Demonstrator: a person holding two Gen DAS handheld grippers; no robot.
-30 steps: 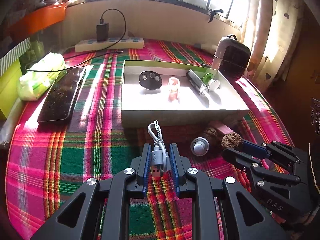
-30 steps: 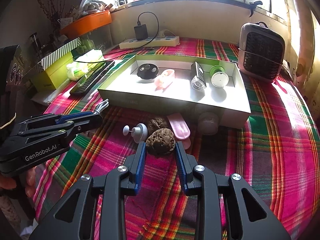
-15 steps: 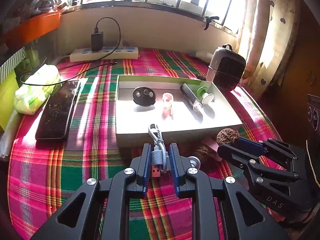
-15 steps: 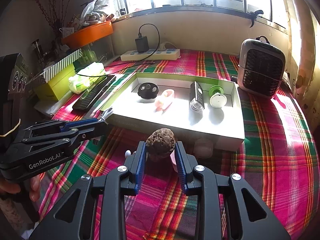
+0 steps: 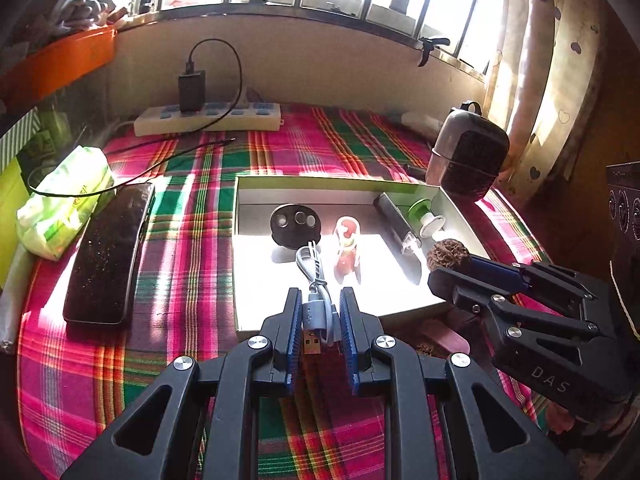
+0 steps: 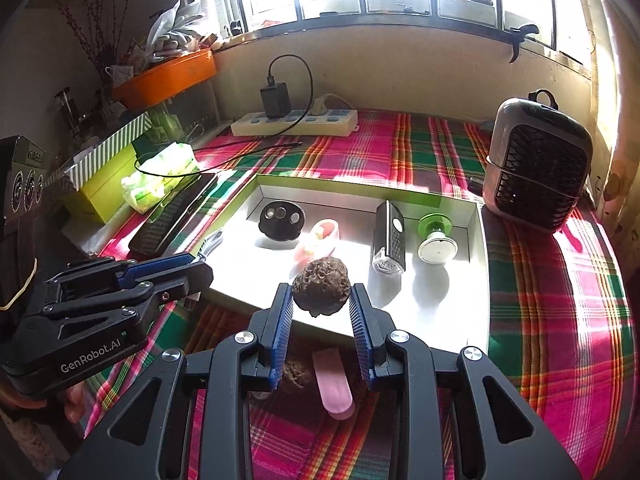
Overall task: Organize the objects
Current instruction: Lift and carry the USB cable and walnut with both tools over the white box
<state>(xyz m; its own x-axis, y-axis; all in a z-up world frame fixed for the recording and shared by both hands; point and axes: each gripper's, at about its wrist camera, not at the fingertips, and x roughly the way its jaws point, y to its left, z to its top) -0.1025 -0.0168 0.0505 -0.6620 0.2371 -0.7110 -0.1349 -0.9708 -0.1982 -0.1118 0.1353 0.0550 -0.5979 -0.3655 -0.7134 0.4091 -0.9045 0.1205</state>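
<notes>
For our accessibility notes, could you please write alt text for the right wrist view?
The right gripper holds a wrinkled brown walnut above the near edge of a shallow white box on a plaid tablecloth. The left gripper, at left, holds a grey USB cable at the box's left edge. Another walnut and a pink case lie below.

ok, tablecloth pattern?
Plaid tablecloth in magenta-pink, green, with yellow and white lines; clearest in the right wrist view.

Your clearest room is the bare white floor at the lower middle of the tray. Across the upper middle stand the black disc, pink figure, grater and green spool.
</notes>
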